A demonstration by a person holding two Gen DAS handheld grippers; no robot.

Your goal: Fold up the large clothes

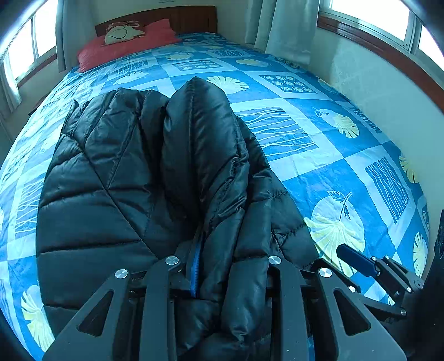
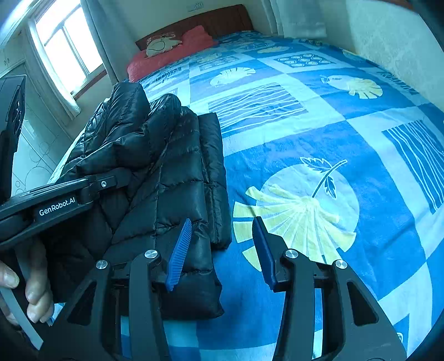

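A black quilted jacket lies bunched on a bed covered with a blue patchwork bedspread printed with pale yellow leaves. In the left wrist view the jacket fills the lower middle of the picture, its folds heaped up toward a rounded puffy peak, with a strip of blue zipper showing between two folds.

The left gripper has its fingers buried in the jacket: the padded cloth fills the gap between them and bulges over the tips, so they pinch a thick fold of it. In the right wrist view this same gripper reaches in from the left edge, held by a person's hand, with its tip pushed into the jacket.

The right gripper hangs just beside the jacket, over the bedspread. Its blue ribbed fingers stand spread apart with nothing between them; the left-hand one is in front of the jacket's near edge, the other over a leaf print. In the left wrist view it shows at the lower right, clear of the jacket.

At the head of the bed a red pillow rests against a brown headboard, with a smaller cream cushion on top of it. Windows with pale curtains stand on both sides.
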